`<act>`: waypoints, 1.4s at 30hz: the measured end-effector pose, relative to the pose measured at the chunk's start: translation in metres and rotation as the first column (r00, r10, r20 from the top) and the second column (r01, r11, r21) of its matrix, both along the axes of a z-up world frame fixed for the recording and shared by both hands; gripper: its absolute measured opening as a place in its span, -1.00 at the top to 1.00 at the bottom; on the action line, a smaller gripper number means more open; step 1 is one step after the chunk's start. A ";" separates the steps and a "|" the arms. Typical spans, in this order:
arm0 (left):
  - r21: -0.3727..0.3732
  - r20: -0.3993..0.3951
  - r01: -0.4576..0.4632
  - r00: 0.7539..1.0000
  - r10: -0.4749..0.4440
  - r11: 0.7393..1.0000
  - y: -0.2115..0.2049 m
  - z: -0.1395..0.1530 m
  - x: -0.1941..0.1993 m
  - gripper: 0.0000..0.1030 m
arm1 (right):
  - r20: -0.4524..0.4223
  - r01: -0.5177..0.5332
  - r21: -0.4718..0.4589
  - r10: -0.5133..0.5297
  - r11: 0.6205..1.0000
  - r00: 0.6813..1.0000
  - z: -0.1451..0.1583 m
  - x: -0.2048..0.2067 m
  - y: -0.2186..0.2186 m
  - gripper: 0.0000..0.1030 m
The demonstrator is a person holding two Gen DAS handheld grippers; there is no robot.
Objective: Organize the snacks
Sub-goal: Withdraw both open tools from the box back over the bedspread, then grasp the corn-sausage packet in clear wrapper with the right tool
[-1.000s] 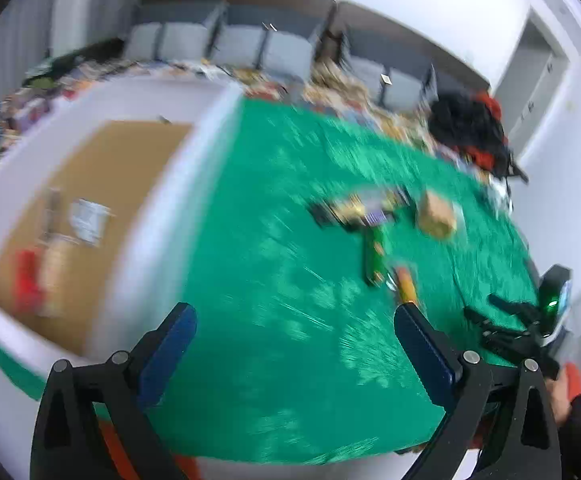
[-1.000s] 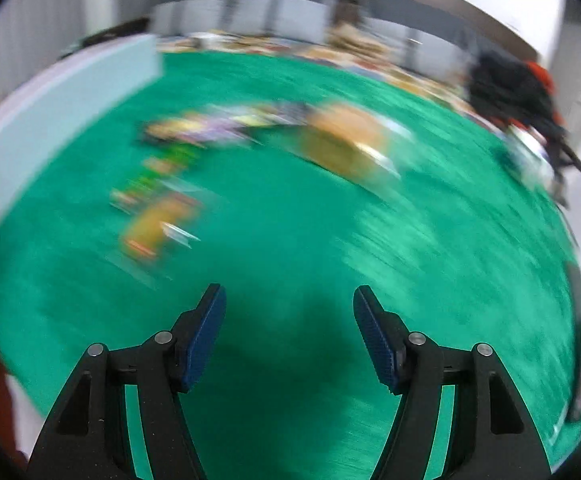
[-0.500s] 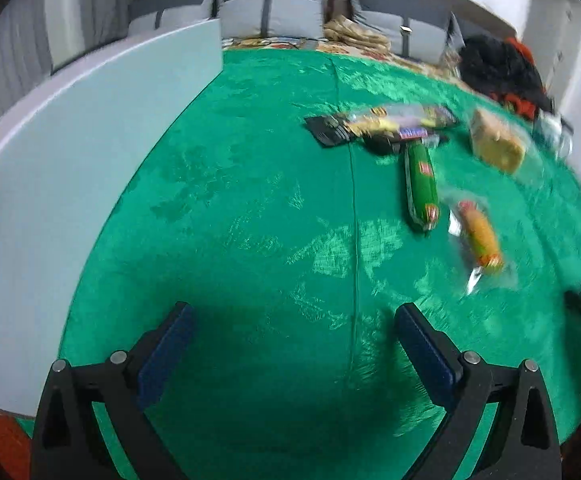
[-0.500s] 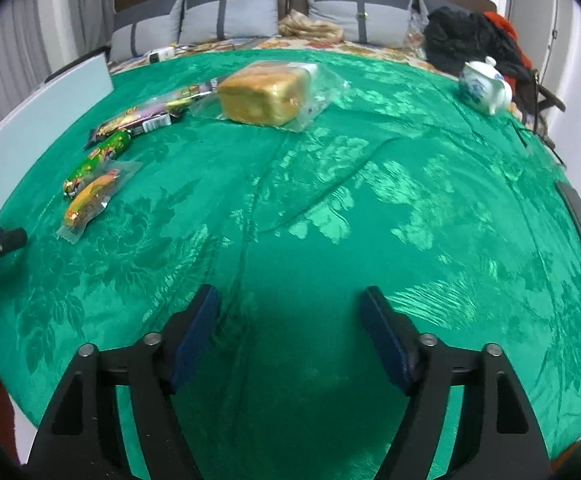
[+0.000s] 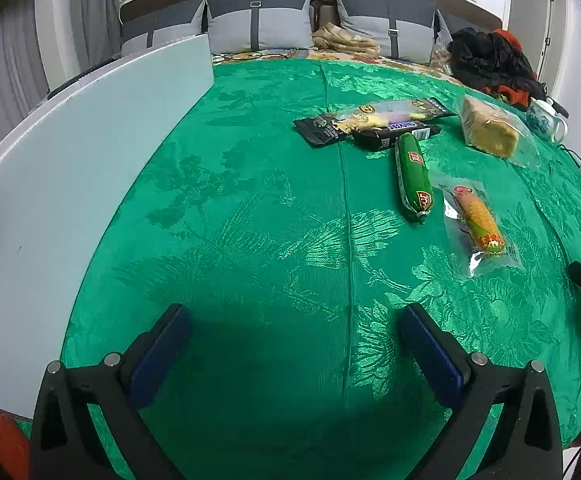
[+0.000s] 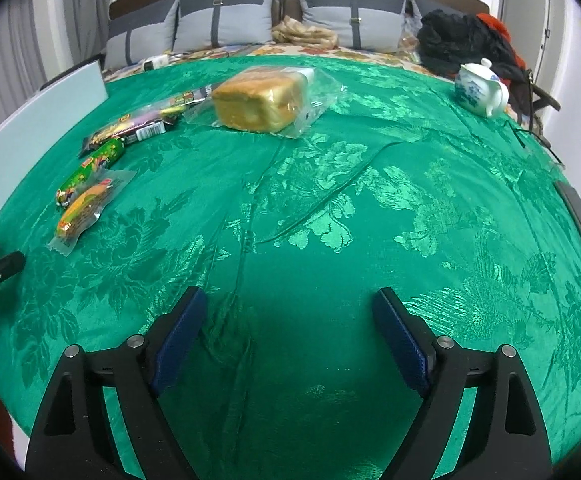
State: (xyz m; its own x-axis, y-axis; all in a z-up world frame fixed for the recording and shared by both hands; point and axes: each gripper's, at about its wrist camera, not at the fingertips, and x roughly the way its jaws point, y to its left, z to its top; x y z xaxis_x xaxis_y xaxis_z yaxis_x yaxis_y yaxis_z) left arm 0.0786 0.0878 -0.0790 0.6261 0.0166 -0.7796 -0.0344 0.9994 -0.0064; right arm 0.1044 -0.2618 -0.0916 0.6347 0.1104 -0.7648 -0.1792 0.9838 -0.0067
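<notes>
- The left tool hangs released over bare green cloth on the bench, jaws wide and nothing between them.
- The right tool is likewise released; its jaws have just been opening, and only cloth shows between them.
- The snacks lie in a loose cluster ahead: a corn cob in clear wrap, a green sausage stick, a dark chocolate bar, a long flat black packet and a bagged loaf.
- From the left tool they sit ahead and to its right; from the right tool the corn cob and the sausage stick sit ahead and to its left, with the loaf farther off and nearly straight ahead.
- The corn cob and the sausage stick lie side by side, close but apart, long axes running roughly away from both tools; a grasp across the narrow width would likely need little wrist roll.
- The sausage stick's far end lies against the chocolate bar.
- The corn cob is the nearest piece to either tool and looks about equally near to both.
- A white board stands along the left edge, so stowing on that side would probably favour the left hand; what lies beyond the board cannot be told.
</notes>
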 end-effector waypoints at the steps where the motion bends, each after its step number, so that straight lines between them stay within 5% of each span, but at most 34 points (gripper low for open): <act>1: 0.000 0.001 0.000 1.000 0.000 1.000 0.000 0.000 0.000 -1.00 | 0.001 0.000 0.000 0.000 1.000 1.000 0.000 0.000 0.000 -0.71; 21: 0.009 0.010 -0.017 1.000 0.017 1.000 0.015 0.000 -0.005 -1.00 | -0.046 0.001 0.008 -0.001 1.000 0.999 0.003 0.006 0.000 -0.73; 25: 0.010 0.018 -0.017 1.000 0.017 1.000 0.015 0.000 -0.005 -1.00 | -0.249 0.091 0.293 -0.016 0.952 0.968 0.020 0.029 0.004 -0.72; 29: 0.009 0.022 -0.015 1.000 0.014 1.000 0.014 0.000 -0.004 -1.00 | -0.339 0.049 0.407 0.101 0.912 0.935 0.032 0.052 0.055 -0.68; 35: 0.008 0.028 -0.012 1.000 0.012 1.000 0.014 0.000 -0.006 -1.00 | -0.377 -0.111 0.210 0.185 0.971 0.908 0.025 0.081 0.149 -0.65; 37: 0.007 0.029 -0.011 1.000 0.011 1.000 0.013 0.000 -0.007 -1.00 | -0.386 -0.128 0.130 0.169 0.983 0.907 0.016 0.084 0.162 -0.42; 39: 0.007 0.030 -0.011 0.999 0.011 1.000 0.013 0.000 -0.007 -1.00 | -0.356 -0.148 0.046 0.155 0.988 0.922 0.015 0.081 0.167 0.14; 42: 0.007 0.030 -0.012 0.999 0.012 1.000 0.013 0.000 -0.007 -1.00 | -0.349 -0.133 0.077 0.152 0.988 0.925 0.018 0.080 0.155 0.35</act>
